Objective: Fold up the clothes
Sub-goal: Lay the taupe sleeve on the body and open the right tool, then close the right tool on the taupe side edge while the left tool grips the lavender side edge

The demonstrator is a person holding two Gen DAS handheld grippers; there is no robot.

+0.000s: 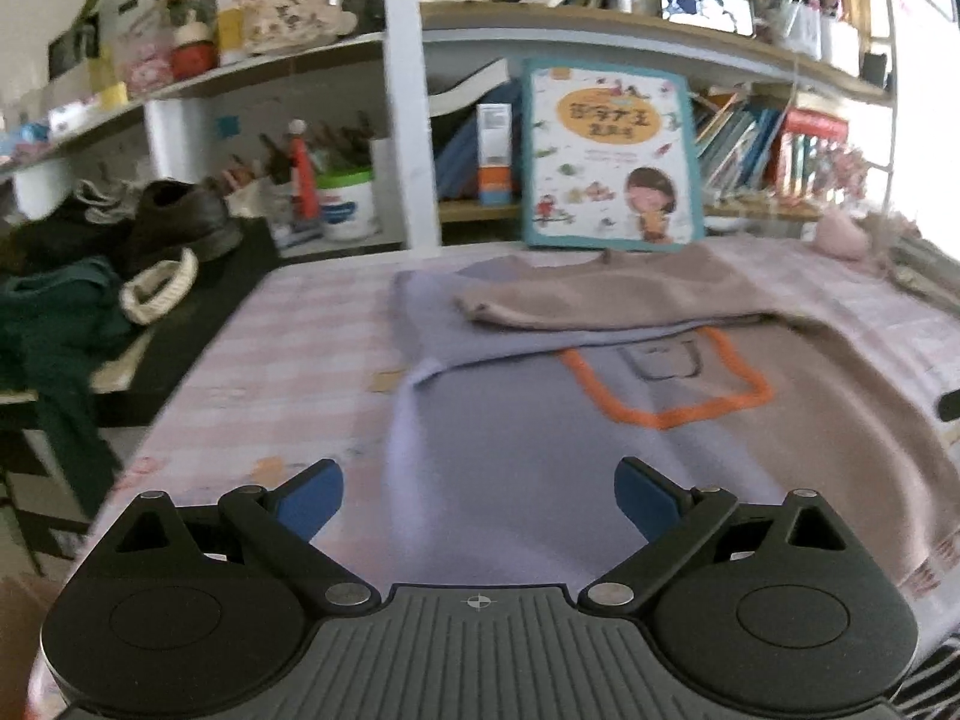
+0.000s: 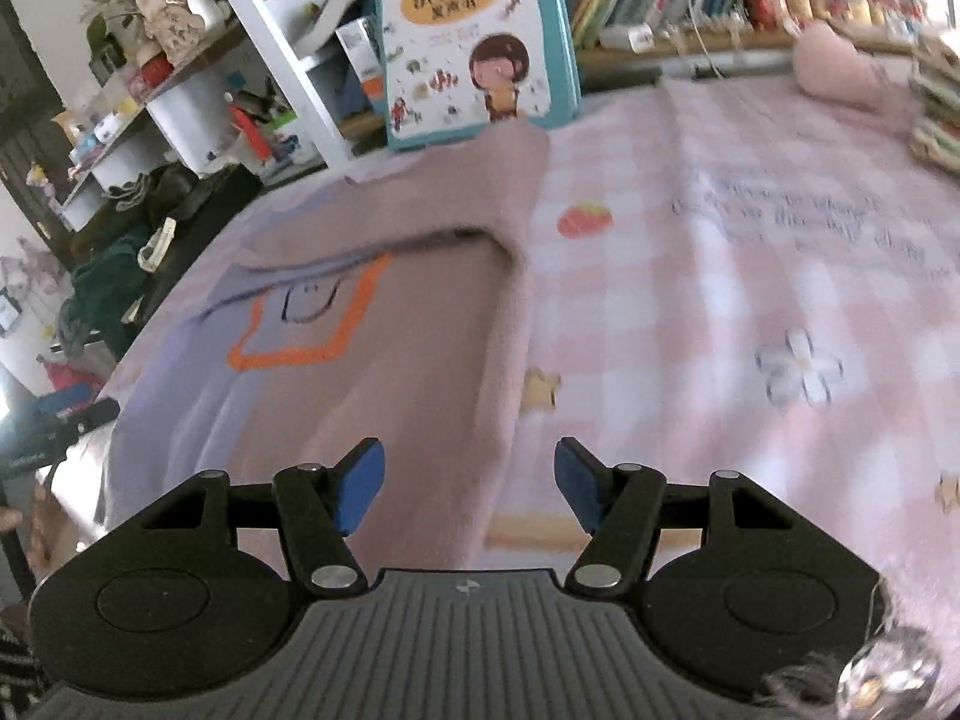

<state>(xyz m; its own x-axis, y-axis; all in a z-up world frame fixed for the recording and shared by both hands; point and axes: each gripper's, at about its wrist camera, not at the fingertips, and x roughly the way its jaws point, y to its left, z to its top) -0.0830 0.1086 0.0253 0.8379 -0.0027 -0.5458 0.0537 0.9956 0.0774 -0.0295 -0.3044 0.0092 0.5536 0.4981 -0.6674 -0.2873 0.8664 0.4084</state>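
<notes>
A lavender and tan sweater [image 1: 540, 414] with an orange outlined patch lies flat on the pink checked tablecloth [image 1: 288, 354]. Its tan sleeve [image 1: 606, 300] is folded across the chest. My left gripper [image 1: 479, 495] is open and empty, hovering over the sweater's lower lavender part. In the right wrist view the same sweater [image 2: 372, 360] fills the left side. My right gripper [image 2: 468, 483] is open and empty above the sweater's right tan edge, near the hem.
A children's book [image 1: 609, 156] leans against the shelf behind the sweater. A pink soft object [image 2: 840, 69] and a stack of books [image 2: 936, 114] sit at the far right of the table. A side table to the left holds dark shoes [image 1: 180, 222] and green cloth [image 1: 54, 324].
</notes>
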